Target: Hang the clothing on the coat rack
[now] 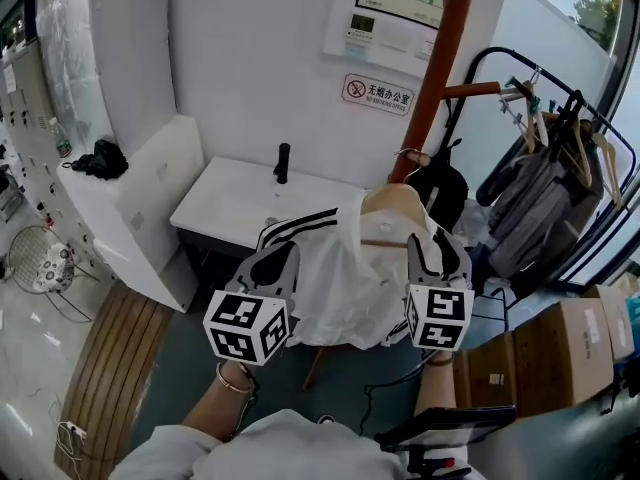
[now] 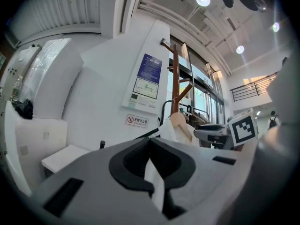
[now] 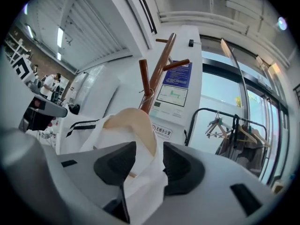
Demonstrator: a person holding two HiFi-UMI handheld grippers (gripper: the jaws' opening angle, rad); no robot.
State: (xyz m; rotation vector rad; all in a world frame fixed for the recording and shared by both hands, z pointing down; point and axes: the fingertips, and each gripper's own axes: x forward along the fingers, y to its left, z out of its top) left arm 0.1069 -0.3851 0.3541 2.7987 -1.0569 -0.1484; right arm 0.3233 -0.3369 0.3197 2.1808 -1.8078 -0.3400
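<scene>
White wall [image 1: 260, 58] ahead of you; white counter [image 1: 230, 203] stands against it, below and left of centre; brown wooden coat rack [image 1: 440, 58] rises just right of the counter, with a peg sticking out to the right; grey garments [image 1: 530, 208] hang on a black rail further right, well apart from your grippers; cardboard box [image 1: 570, 353] sits on the floor at lower right.

White shirt [image 1: 340, 278] with black stripes is up in the air between your two grippers, in front of the rack pole and over the counter's right end; it's draped on a wooden hanger [image 1: 395, 200]; the hanger's metal hook sits close to the pole, but you can't tell whether it rests on a peg.

Your left gripper [image 1: 272, 263] is on the shirt's left side; its jaws are clenched on a fold of the white cloth.

Your right gripper [image 1: 437, 253] is at the hanger's right shoulder; it's released, jaws standing wide apart, with the shirt's collar fold and the hanger shoulder lying between them, cloth against the right-hand pad.

No-smoking sign [image 1: 377, 94] is on the wall beside the pole; a small black upright object [image 1: 283, 163] stands at the back of the counter.
</scene>
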